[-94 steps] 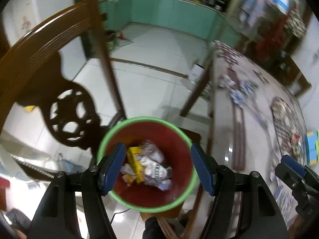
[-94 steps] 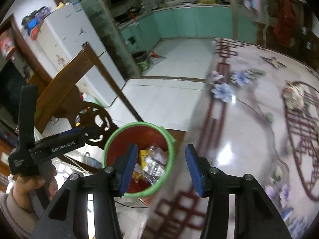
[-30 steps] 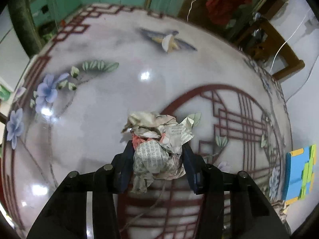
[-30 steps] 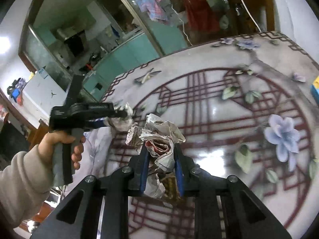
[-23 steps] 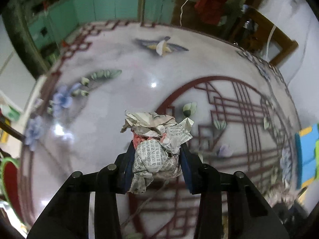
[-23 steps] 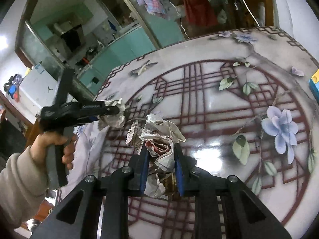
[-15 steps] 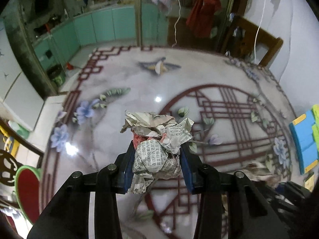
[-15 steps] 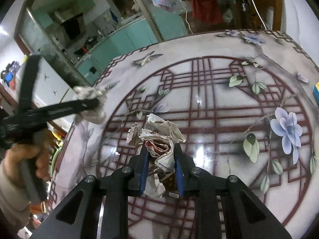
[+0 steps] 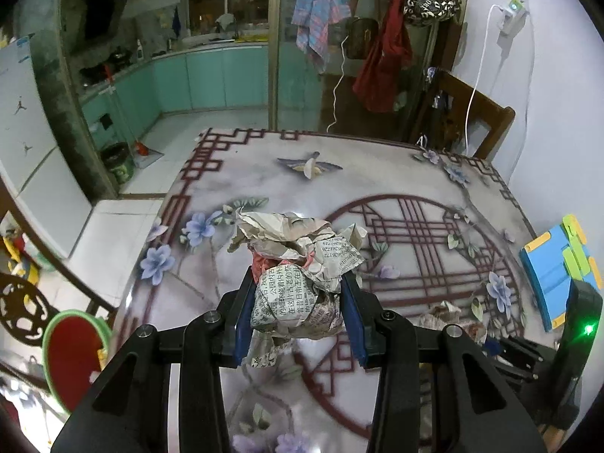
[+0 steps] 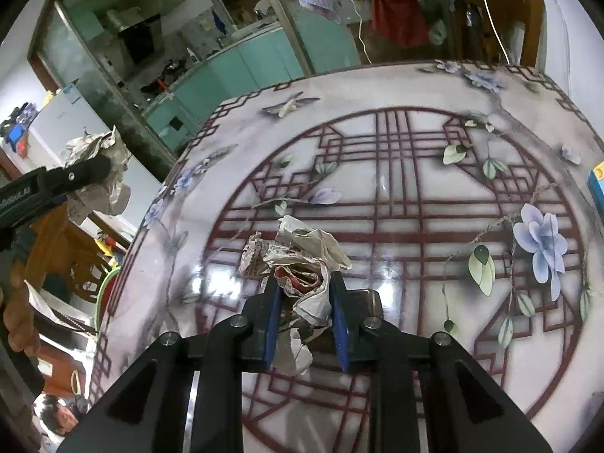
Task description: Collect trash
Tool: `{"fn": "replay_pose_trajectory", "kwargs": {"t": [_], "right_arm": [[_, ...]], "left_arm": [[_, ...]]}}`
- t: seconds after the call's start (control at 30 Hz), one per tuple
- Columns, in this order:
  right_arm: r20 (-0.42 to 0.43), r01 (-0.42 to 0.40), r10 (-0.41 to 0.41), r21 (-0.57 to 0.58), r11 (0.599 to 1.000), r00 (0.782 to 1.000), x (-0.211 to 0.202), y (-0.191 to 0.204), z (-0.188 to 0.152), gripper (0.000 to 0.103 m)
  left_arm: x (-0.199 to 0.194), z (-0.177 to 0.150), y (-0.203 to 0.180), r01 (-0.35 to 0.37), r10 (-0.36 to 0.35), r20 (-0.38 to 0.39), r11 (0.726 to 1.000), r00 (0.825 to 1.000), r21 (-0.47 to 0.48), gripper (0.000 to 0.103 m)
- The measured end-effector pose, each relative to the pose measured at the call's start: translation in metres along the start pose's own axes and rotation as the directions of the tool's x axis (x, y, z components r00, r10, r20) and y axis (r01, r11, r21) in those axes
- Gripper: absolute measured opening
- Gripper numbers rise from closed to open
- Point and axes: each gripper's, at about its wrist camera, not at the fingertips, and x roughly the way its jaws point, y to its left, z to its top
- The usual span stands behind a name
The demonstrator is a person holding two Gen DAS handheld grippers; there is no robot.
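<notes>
Left tool (image 9: 296,319) is clamped on a crumpled newspaper wad (image 9: 298,268), both blue pads pressed into its sides, and the wad is up in the air above the patterned desk (image 9: 396,188). Loose paper spills out over the top and hangs below the pads. Down at the lower left of this view, off the desk's edge, sits the red bin (image 9: 73,355) with its green rim, next to a carved wooden chair (image 9: 19,309).

Right tool (image 10: 305,315) is gripping a second wad (image 10: 302,260), with white and red-printed paper bunched between its pads. It sits low over the desk's red lattice pattern; whether the hanging paper touches the surface is hard to tell. In the right wrist view the left tool shows at the far left edge, carrying its paper out past the desk's side. A blue block toy (image 9: 555,268) lies at the desk's right edge.
</notes>
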Motion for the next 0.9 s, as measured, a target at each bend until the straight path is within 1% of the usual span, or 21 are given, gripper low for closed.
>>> {"fn": "replay_pose_trajectory", "kwargs": {"t": [0.1, 0.23, 0.33, 0.47, 0.6, 0.7, 0.9], "right_arm": [[0.000, 0.005, -0.005, -0.012, 1.000, 1.000, -0.005, 0.006, -0.003, 0.022], [-0.030, 0.018, -0.019, -0.024, 1.000, 0.999, -0.005, 0.008, -0.008, 0.022], [-0.049, 0.035, -0.038, -0.054, 0.998, 0.998, -0.004, 0.011, -0.008, 0.022], [-0.066, 0.051, -0.059, -0.107, 0.993, 0.996, -0.002, 0.019, -0.003, 0.022], [-0.084, 0.041, -0.055, -0.161, 0.986, 0.995, 0.005, 0.034, -0.001, 0.022], [-0.101, 0.025, -0.043, -0.179, 0.984, 0.994, 0.011, 0.045, -0.005, 0.022], [-0.124, -0.011, -0.015, -0.205, 0.979, 0.992, 0.021, 0.064, -0.015, 0.023]], "left_arm": [[-0.003, -0.013, -0.001, 0.008, -0.008, -0.028, 1.000, 1.000, -0.006, 0.040], [-0.006, -0.039, -0.004, 0.029, -0.031, -0.075, 0.999, 0.997, -0.024, 0.040], [-0.008, -0.065, -0.007, 0.041, -0.044, -0.114, 0.999, 0.993, -0.030, 0.040], [-0.008, -0.091, -0.008, 0.053, -0.060, -0.160, 0.997, 0.985, -0.052, 0.040], [-0.005, -0.105, 0.003, 0.037, -0.052, -0.190, 0.996, 0.980, -0.082, 0.040], [-0.005, -0.113, 0.014, 0.019, -0.040, -0.206, 0.995, 0.978, -0.102, 0.041], [0.005, -0.131, 0.033, -0.023, -0.004, -0.248, 0.994, 0.969, -0.105, 0.044]]}}
